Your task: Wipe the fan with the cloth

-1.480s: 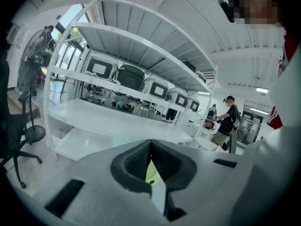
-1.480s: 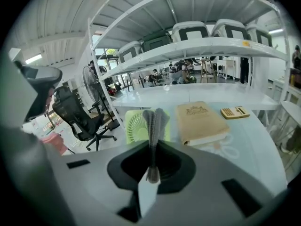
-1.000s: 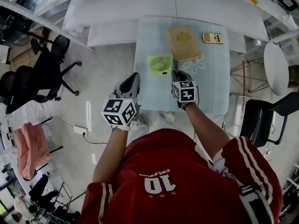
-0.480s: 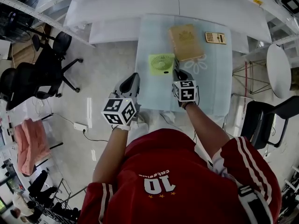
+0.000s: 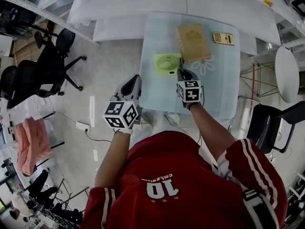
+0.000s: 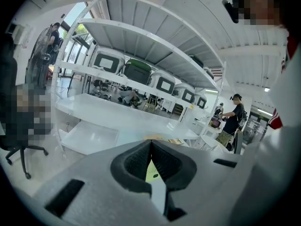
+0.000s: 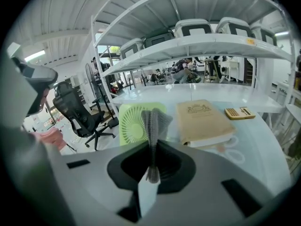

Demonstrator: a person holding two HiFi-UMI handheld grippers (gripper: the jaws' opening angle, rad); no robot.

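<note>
A small square green fan (image 5: 167, 63) lies flat near the left edge of the pale glass table (image 5: 214, 94). It also shows in the right gripper view as the green fan (image 7: 134, 124), just ahead and slightly left of the jaws. My right gripper (image 5: 181, 75) hovers at the fan's near right corner, shut on a grey cloth (image 7: 153, 124) that sticks up between the jaws of the right gripper (image 7: 153, 142). My left gripper (image 5: 134, 87) hangs off the table's left edge, above the floor. Seen from its own camera, the left gripper (image 6: 150, 142) is shut with nothing in it.
A tan book (image 5: 192, 42) lies right of the fan, with a calculator (image 5: 223, 38) beyond it. White shelving (image 5: 143, 6) runs behind the table. Black office chairs (image 5: 45, 73) stand at the left; a round white table (image 5: 285, 73) and a black chair (image 5: 271, 123) at the right.
Almost nothing: the head view has shifted slightly, and both grippers keep their places beside the fan.
</note>
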